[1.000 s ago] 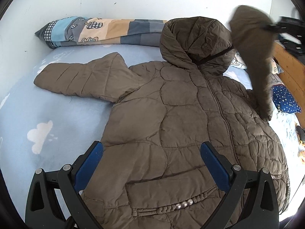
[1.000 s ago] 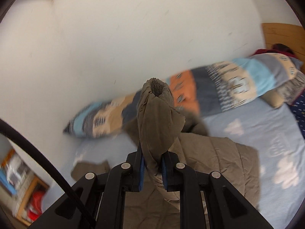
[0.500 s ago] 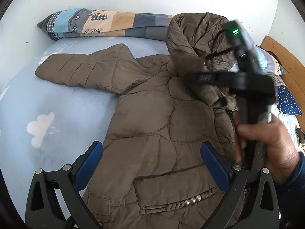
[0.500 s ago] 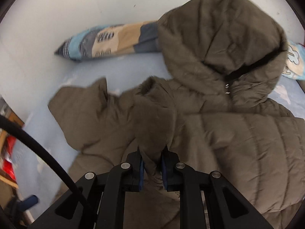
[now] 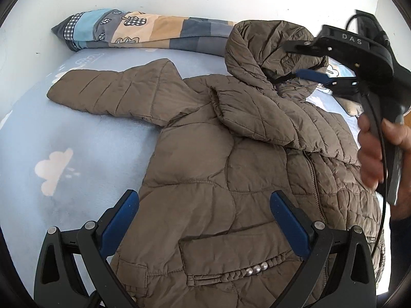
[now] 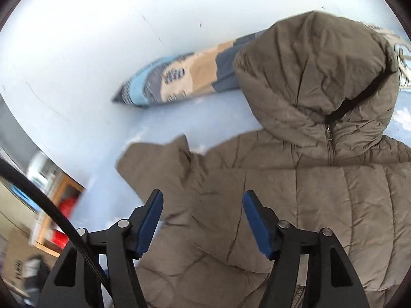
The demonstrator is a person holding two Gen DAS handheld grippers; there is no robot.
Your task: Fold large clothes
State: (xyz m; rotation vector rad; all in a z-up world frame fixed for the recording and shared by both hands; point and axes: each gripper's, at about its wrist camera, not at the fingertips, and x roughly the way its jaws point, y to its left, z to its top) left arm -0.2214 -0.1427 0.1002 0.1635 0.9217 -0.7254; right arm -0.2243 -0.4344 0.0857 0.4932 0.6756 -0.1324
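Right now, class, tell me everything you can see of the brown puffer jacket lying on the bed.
The brown puffer jacket is quilted, of thin, slightly shiny padded fabric, and lies front up on the light blue bedsheet, zipped closed. Its hood rests against the patchwork pillow. One sleeve stretches out flat; the other sleeve is folded across the chest, cuff near the collar. A pocket has a braided trim with small metal studs. The right claw is opening above it, nothing between its pads.
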